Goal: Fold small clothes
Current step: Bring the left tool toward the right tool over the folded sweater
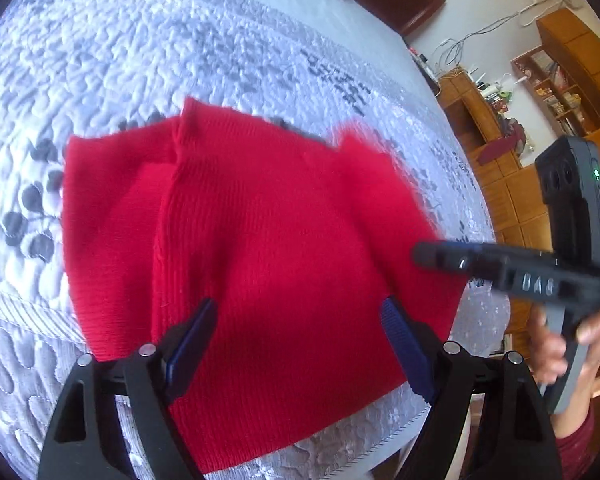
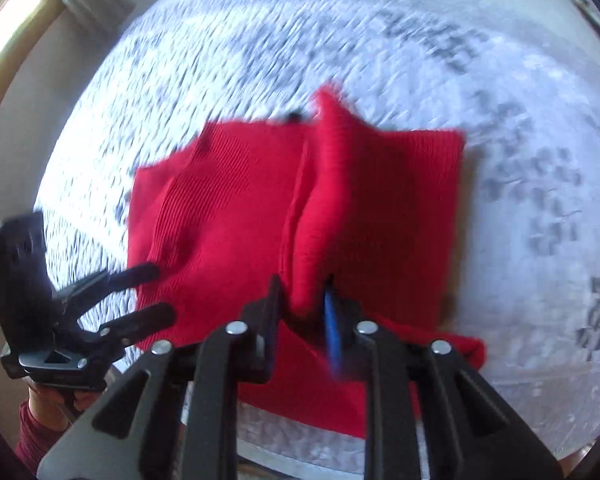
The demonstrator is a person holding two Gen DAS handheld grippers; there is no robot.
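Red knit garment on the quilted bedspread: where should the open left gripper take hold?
The left gripper is best closing on the near hem of the red knit garment, coming from the bed's near edge. That edge lies flat between its open fingers; the right gripper pinches a fold.

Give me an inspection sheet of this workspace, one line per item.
Surface: quilted white bedspread with grey leaf print.
Job's things: red knit garment lying partly folded on the bedspread, one ridge raised.
Clutter: nothing seen on the bed.
Grippers: left tongs open above the garment's near edge; right tongs shut on a pinched fold of the garment.
Cables: loose wires on the far wall.
Surroundings: wooden shelves holding small items.
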